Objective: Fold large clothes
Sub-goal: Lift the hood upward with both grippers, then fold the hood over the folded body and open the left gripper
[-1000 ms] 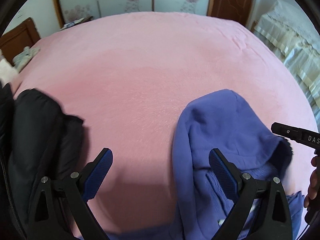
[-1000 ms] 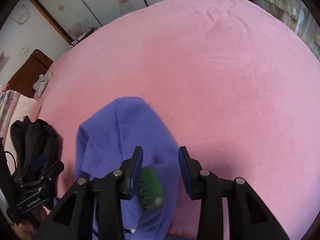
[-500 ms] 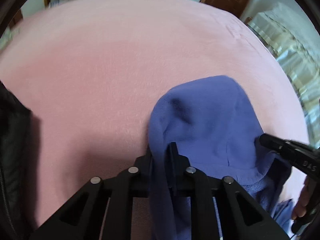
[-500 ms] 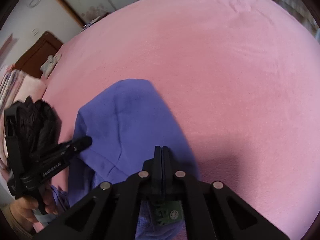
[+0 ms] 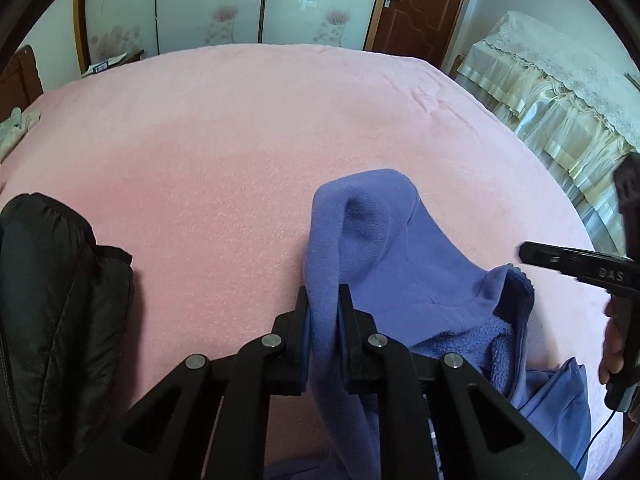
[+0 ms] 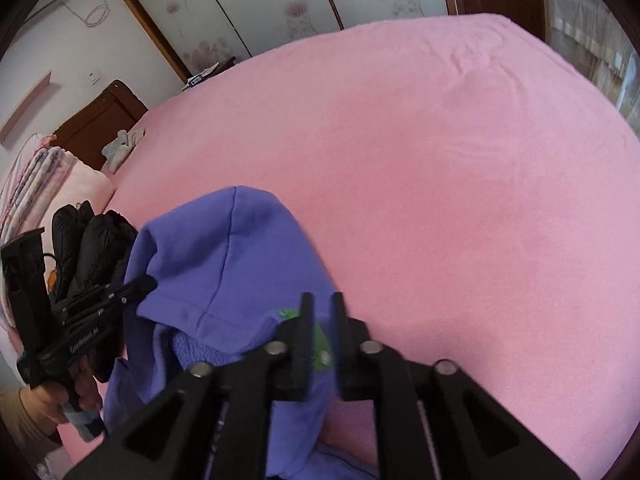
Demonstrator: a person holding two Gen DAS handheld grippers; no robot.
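Pink fleece bedspread point(image 5: 248, 152) fills the room's middle. The left gripper point(image 5: 323, 312) pinches a thick edge of the purple hoodie point(image 5: 400, 256); the right gripper point(image 6: 320, 320) clamps its green-patched edge. The hood points toward the far wardrobe doors point(image 5: 208, 4), fleecy lining showing. Body cut off below. Black puffer jacket point(image 5: 52, 300) lies left.

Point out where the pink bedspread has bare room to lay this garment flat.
The pink fleece bedspread lies bare beyond the purple fleece hooded jacket, up to the far edge, and between it and the black padded jacket. The near edge is crowded: both jackets, left hand-held gripper and right hand-held gripper.
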